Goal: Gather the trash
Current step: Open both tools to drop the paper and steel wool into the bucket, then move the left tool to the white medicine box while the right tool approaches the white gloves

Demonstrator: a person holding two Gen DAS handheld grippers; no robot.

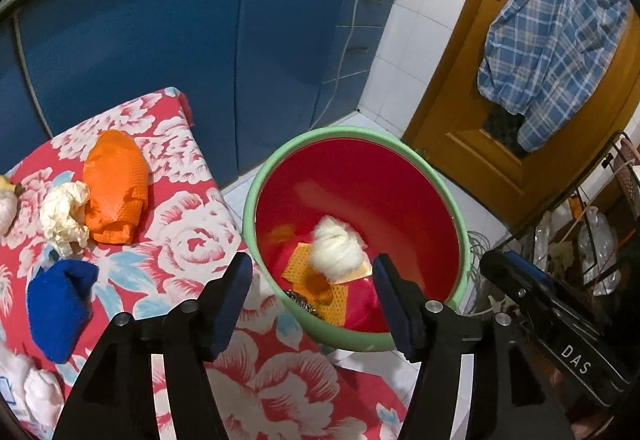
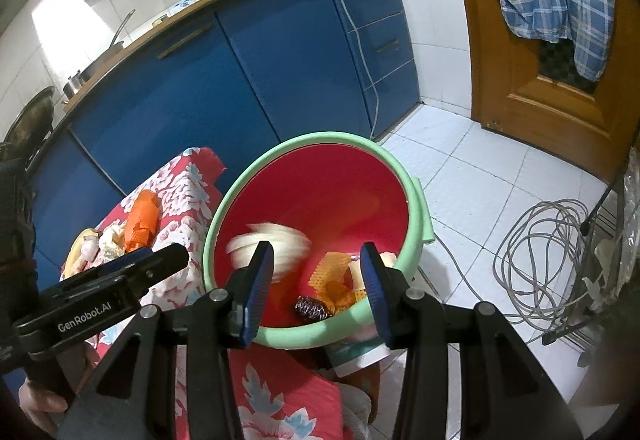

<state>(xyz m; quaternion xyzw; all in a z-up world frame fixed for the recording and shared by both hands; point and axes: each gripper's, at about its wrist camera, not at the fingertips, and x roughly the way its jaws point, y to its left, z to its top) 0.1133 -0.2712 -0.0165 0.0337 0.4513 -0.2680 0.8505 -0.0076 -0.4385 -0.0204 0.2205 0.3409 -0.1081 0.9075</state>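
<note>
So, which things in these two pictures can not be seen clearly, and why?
- White wad in the red bin: motion-blurred in the right wrist view, so its material is unclear.
- Dark shiny item: half hidden by the bin's near rim in the left wrist view.
- Pale items: cut off by the left edge.
- White container: mostly covered by the bin and the open right claw.

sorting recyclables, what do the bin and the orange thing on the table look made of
Bin: likely smooth moulded plastic, with a glossy red inside and a mint green rim. Orange wad: seems a thin crinkly plastic bag or mesh, going by its dimpled texture and sharp folds; I can't tell which.
</note>
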